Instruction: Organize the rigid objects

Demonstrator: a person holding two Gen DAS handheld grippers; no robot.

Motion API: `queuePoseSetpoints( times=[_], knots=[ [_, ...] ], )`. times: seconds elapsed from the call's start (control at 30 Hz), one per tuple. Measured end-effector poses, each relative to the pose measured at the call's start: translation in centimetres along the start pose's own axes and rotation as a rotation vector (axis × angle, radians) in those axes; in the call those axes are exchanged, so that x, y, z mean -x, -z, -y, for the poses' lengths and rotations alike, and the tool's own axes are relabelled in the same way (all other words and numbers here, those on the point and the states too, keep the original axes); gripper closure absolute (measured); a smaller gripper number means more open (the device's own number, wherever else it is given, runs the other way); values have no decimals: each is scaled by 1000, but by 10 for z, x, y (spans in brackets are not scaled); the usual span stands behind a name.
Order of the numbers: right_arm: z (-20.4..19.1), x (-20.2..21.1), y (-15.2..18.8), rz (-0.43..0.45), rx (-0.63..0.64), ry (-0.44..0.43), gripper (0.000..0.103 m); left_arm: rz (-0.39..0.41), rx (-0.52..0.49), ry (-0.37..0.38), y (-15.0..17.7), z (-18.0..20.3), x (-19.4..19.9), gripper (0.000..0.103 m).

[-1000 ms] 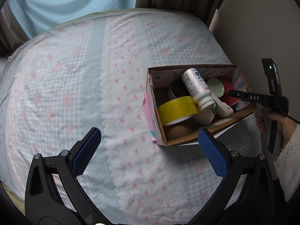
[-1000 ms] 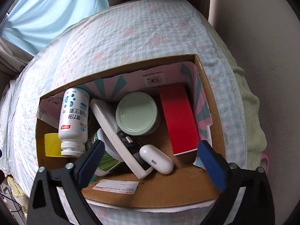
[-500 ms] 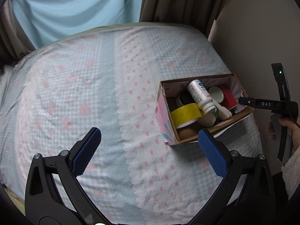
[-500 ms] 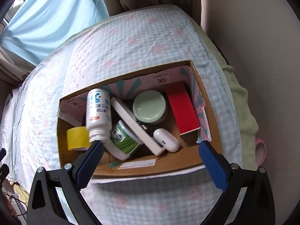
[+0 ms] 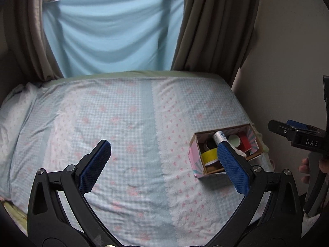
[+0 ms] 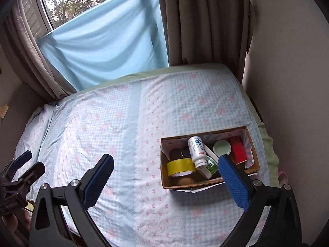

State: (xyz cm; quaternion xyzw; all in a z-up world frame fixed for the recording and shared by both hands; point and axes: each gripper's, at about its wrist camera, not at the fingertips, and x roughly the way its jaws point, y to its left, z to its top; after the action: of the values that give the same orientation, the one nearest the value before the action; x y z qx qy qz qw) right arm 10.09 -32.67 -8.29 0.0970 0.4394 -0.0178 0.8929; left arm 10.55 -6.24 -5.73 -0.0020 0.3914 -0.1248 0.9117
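Observation:
A cardboard box [image 6: 253,154] sits at the bed's right edge, also in the left wrist view [image 5: 194,160]. It holds a white bottle [image 6: 197,149], a yellow tape roll [image 6: 180,166], a pale green lid [image 6: 221,147], a red box [image 6: 238,151] and other items. My left gripper [image 5: 164,164] is open and empty, well back above the bed. My right gripper [image 6: 165,177] is open and empty, back from the box; it also shows in the left wrist view [image 5: 287,126].
The bed [image 6: 115,127] has a blue-and-pink checked sheet. Brown curtains [image 6: 201,20] and a light blue cloth [image 6: 102,49] hang at the far end. A wall [image 6: 287,72] runs close along the bed's right side.
Both grippers have pulled back and up from the box, so the box looks much smaller and the window end has come into view. Both stay open and empty.

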Motion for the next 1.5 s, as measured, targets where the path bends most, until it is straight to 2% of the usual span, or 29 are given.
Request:
queuePoseSetpoints(
  times=[0.17,0.33,0.6,1.5],
  knots=[
    [-30,27,14,66,69,18,2,66,25,-46,4,-14,39,1],
    [-45,46,28,139,110,55,2,132,20,-84,17,-12,59,0],
    [-52,56,34,167,125,80,2,182,2,-75,22,-9,71,0],
    [-49,61,27,191,126,99,2,179,-35,-111,22,6,68,0]
  ],
)
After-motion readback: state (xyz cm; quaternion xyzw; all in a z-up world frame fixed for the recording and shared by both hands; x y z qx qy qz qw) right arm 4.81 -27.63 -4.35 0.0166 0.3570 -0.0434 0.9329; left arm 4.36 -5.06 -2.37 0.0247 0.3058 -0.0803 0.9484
